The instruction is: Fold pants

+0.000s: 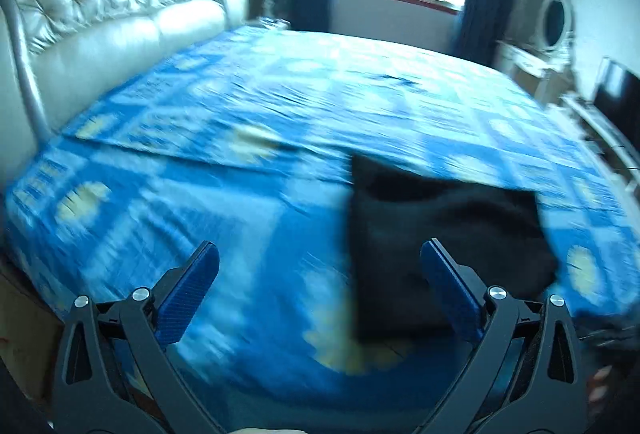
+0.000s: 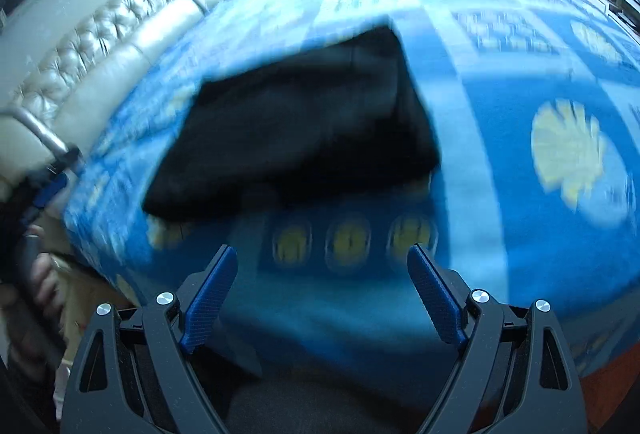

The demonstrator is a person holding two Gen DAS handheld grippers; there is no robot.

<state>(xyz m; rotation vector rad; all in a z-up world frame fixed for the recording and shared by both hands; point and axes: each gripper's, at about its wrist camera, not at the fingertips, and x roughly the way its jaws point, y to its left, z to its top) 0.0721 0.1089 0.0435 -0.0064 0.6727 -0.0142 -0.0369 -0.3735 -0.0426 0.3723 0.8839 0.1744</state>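
Pants (image 1: pixel 444 246), black and folded into a compact rectangle, lie flat on the blue patterned bedspread (image 1: pixel 224 194), at two o'clock of the left gripper (image 1: pixel 320 266), whose jaws gape, empty. Right gripper (image 2: pixel 322 274) hovers, fingers spread wide, holding nothing, pants at eleven o'clock. Both views blurred.

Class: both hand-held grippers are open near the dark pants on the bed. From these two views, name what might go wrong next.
1. The pants lie close to the bed's near edge; a nudge might slide them off.
2. Both views are motion-blurred, so the left hand-held gripper or right hand-held gripper might pinch the blue bedspread instead.
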